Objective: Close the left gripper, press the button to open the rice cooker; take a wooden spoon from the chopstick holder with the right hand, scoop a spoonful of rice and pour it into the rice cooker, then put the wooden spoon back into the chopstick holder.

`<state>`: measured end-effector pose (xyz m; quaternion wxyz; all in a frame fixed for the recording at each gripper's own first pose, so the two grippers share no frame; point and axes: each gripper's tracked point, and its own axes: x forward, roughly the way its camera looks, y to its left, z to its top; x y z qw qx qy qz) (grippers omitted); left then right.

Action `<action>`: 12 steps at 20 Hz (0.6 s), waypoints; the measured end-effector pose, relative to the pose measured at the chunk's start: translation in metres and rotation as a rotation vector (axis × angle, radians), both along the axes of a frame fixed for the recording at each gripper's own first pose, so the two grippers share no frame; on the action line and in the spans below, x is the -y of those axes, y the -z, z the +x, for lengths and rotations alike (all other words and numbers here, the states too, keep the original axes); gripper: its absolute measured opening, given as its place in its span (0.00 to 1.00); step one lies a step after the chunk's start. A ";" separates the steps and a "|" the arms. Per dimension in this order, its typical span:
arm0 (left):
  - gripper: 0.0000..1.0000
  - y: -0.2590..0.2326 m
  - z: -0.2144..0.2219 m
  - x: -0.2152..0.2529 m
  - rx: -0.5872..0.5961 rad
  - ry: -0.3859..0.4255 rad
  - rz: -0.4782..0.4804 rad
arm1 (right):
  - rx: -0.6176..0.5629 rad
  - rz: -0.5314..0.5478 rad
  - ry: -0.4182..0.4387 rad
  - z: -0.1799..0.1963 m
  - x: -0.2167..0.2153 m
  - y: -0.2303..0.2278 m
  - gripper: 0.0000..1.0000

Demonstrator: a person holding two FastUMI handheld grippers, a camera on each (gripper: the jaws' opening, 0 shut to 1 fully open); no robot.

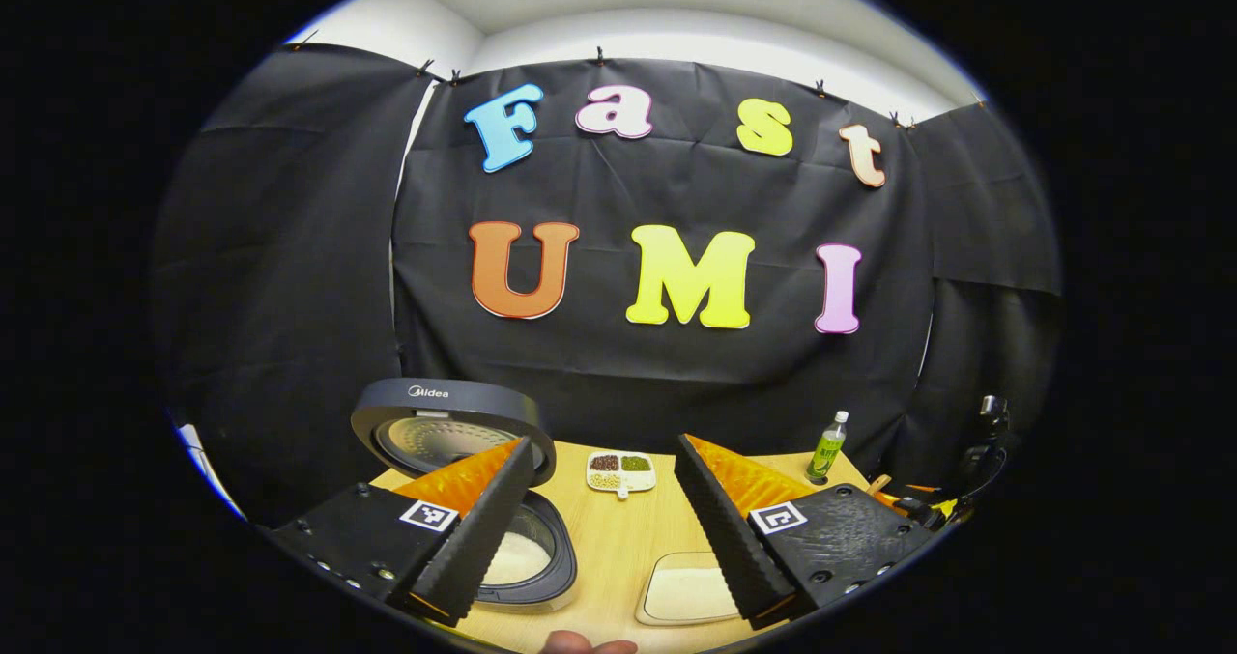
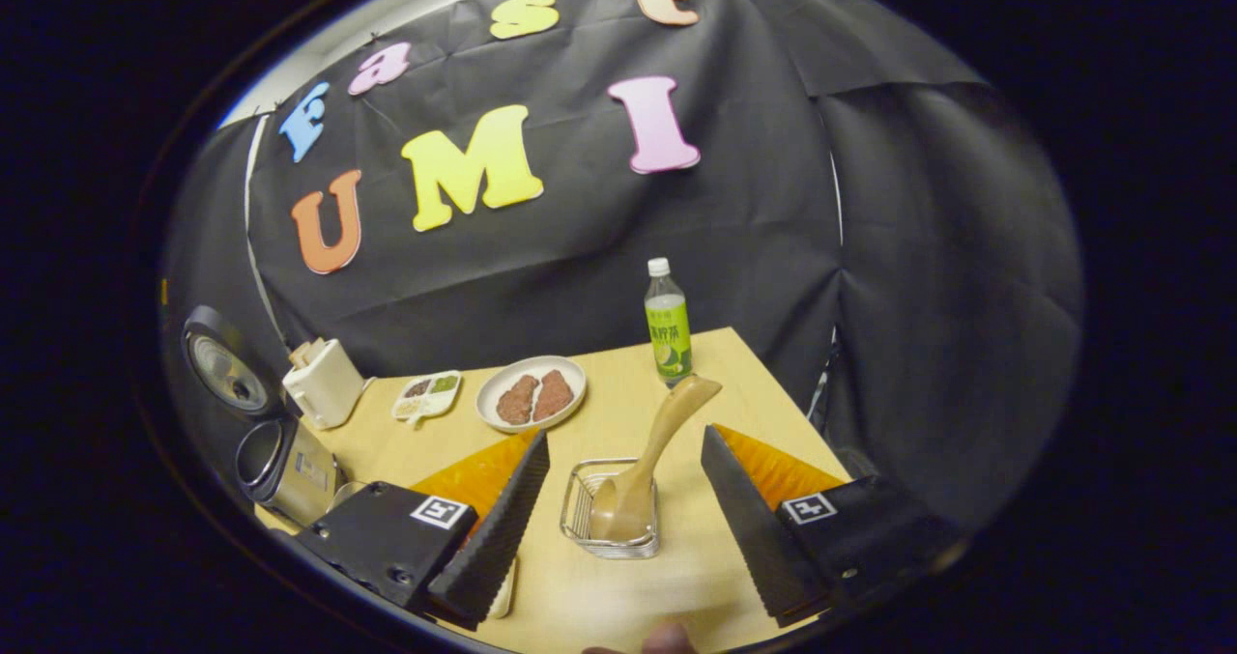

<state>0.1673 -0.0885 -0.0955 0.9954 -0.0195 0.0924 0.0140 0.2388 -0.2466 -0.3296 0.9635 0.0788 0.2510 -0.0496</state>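
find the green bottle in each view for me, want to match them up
Left gripper view: the green bottle stands at the table's far right, beyond the left gripper's fingers.
Right gripper view: it stands upper centre, behind the wooden spoon.
Shared landmark: the small divided dish.

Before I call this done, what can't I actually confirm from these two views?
- Rice cooker pot: left gripper view, its near side hidden behind that gripper's finger.
- Rice tray: same view, cut by the other finger and the picture's edge.
- Wooden spoon bowl: right gripper view, blurred behind the chopstick holder's wires.
- Sectioned dish: contents too small to identify.
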 end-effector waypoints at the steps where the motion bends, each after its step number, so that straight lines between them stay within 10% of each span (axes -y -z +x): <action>1: 0.94 0.003 0.000 0.000 -0.008 -0.009 0.007 | -0.015 0.020 0.003 0.006 0.002 0.010 1.00; 9: 0.94 0.011 -0.009 -0.024 -0.039 -0.100 0.041 | -0.100 0.088 -0.007 0.054 0.015 0.063 0.91; 12: 0.89 0.016 -0.012 -0.030 -0.048 -0.120 0.052 | -0.135 0.118 -0.016 0.066 0.014 0.077 0.66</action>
